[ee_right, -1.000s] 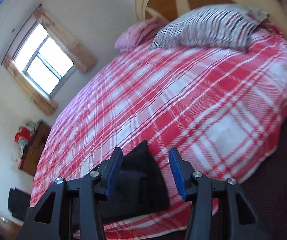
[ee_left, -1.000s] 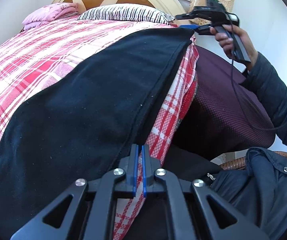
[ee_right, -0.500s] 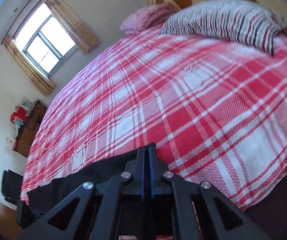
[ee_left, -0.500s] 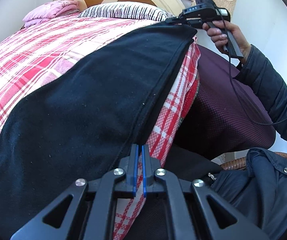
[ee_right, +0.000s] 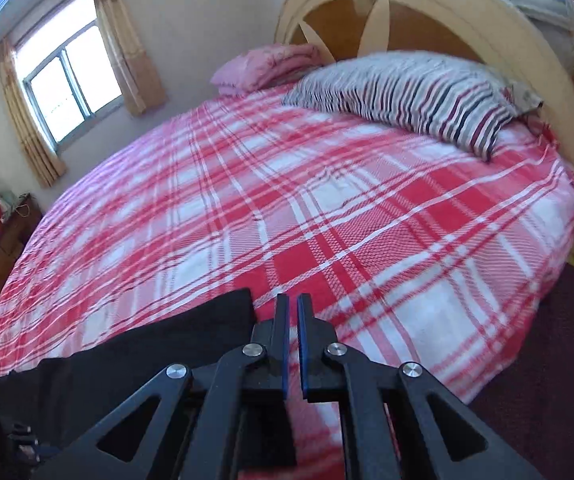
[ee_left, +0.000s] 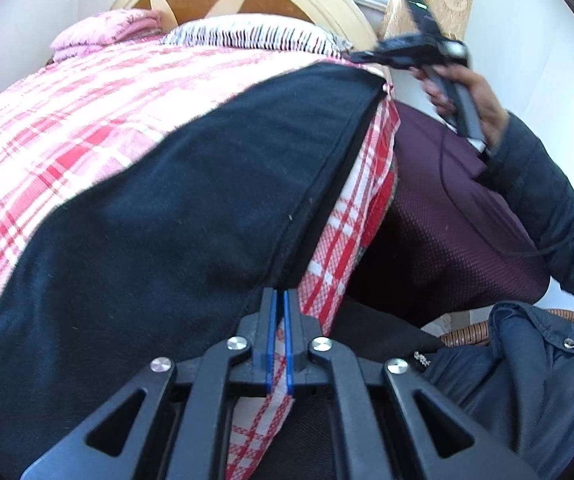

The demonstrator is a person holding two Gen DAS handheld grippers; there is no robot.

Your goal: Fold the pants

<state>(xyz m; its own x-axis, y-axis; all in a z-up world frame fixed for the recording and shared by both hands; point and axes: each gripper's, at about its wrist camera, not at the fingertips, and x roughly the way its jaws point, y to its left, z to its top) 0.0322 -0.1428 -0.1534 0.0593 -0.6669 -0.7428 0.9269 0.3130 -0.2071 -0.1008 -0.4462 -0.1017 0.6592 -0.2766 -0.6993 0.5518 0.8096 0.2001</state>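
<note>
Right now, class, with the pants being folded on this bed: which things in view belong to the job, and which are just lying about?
Belong to the job:
black pants
left tongs, closed at the pants' near edge
right tongs, closed by the far corner

Just lying about:
striped pillow
pink folded blanket
plaid bedsheet
headboard
window

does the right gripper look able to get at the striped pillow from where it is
Probably yes. Only bare plaid bedspread lies between the right gripper and the striped pillow, though the pillow sits far off at the headboard, so it would need a long reach.
</note>
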